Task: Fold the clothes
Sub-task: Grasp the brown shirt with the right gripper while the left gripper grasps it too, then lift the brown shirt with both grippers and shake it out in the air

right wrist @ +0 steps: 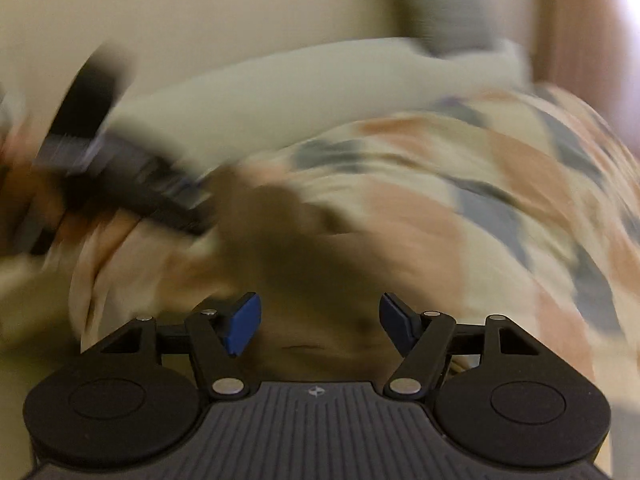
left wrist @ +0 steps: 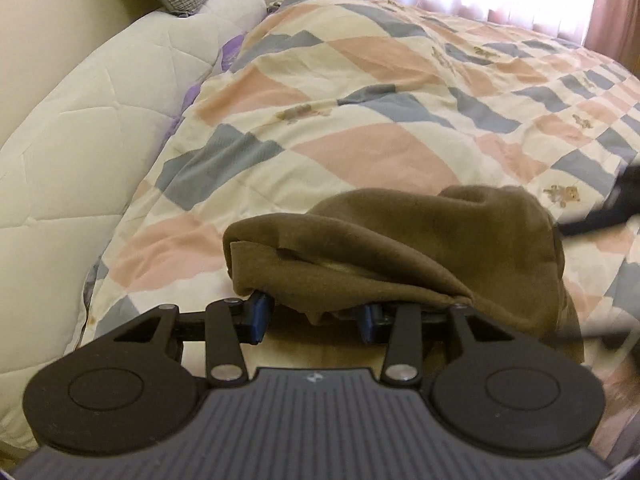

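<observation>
Nearest the lens in the left wrist view, the left gripper (left wrist: 316, 318) tilts down toward the bed, its blue pads (left wrist: 262, 312) partly apart with a fold of the brown garment (left wrist: 400, 252) draped over and between them; whether the pads actually press on the cloth I cannot tell, since the fabric hides the right one. The brown garment is a soft, fleecy piece, bunched into a loose mound with a doubled edge on its left, lying at the lower centre of the frame on the patchwork quilt (left wrist: 360, 120) of pink, grey and cream patches. A white quilted pillow (left wrist: 80, 160) lies along the left edge. At the right edge a dark blur is the right gripper (left wrist: 616, 208), just beside the garment. In the right wrist view, heavily blurred, the right gripper (right wrist: 320, 322) also points downward, its jaws standing apart with nothing clamped; the brown cloth (right wrist: 304, 248) lies beyond them, and the left gripper (right wrist: 120, 184) shows as a dark streak at the left.
</observation>
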Motion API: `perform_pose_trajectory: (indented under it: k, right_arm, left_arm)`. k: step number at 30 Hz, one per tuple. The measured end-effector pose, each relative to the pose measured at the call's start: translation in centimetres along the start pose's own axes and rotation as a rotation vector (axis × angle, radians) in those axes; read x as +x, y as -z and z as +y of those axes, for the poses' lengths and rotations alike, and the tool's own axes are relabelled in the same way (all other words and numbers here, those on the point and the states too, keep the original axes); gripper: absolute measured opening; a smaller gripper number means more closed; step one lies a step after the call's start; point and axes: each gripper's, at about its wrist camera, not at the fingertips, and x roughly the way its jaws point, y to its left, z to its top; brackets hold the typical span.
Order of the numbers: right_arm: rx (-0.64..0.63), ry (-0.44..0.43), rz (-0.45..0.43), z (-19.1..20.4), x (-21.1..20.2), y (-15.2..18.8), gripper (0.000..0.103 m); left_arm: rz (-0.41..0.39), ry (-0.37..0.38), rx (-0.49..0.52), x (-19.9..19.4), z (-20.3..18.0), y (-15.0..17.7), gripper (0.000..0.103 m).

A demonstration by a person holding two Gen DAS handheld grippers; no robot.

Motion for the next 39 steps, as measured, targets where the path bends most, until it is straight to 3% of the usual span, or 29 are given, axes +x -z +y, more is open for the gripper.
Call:
perform_pose_trajectory:
  k: [4,5,6,7,13,16,20,23,26,27,30,35,39]
  right_arm:
    - [-0.227,0.078,0.059,4.3,4.9,0.5,0.065]
    - [-0.271,0.104,0.068,4.5,6.0,0.7,0.055]
    - [-0.294,0.125,0.078,4.5,6.8,0.7,0.023]
    - [-0.26,0.124,0.086,3.6,7.2,0.4,0.011]
    - [0.195,0.094,-0.013,-6.4,2.6,-1.9,0.012]
    - [0.311,0.07,0.004,-10.0,0.9,-1.1,0.012]
    - [0.32,0.073,0.045,-10.4,0.2,0.8,0.012]
    - [0.357,0.082,0.062,-9.8,-0.5,2.4,0.012]
    - [0.381,0.081,0.072,-9.7,-1.2,3.6,0.012]
    - [0.383,0.084,0.079,-9.8,-1.3,4.0,0.012]
    - [0.41,0.099,0.099,-10.1,-1.7,5.2,0.012]
    - [0.546,0.179,0.113,-12.2,-2.8,7.3,0.012]
    - [0.619,0.215,0.106,-14.1,-4.0,8.3,0.012]
  left_arm:
    - [-0.012,0.011,-0.011,0.0,0.3,-0.6,0.037]
    - [-0.016,0.012,-0.011,-0.1,0.3,-0.7,0.038]
    - [-0.02,0.013,-0.011,-0.2,0.3,-0.8,0.038]
    - [-0.03,0.019,-0.011,-0.4,0.5,-0.8,0.041]
    - [-0.085,0.067,-0.003,-1.4,1.8,-1.8,0.05]
    - [-0.09,0.072,0.104,-1.0,1.9,-3.1,0.051]
    - [-0.063,0.132,0.273,-0.2,2.0,-4.6,0.052]
    - [-0.073,0.161,0.285,-0.5,3.8,-5.9,0.052]
    - [-0.12,0.184,0.202,-0.8,5.8,-7.6,0.051]
    - [-0.113,0.188,0.222,-0.3,5.3,-8.0,0.047]
    - [-0.084,0.199,0.298,1.3,3.3,-9.3,0.046]
    - [-0.103,0.322,0.338,2.7,0.5,-10.3,0.049]
    - [-0.031,0.384,0.571,4.5,-3.5,-10.3,0.051]
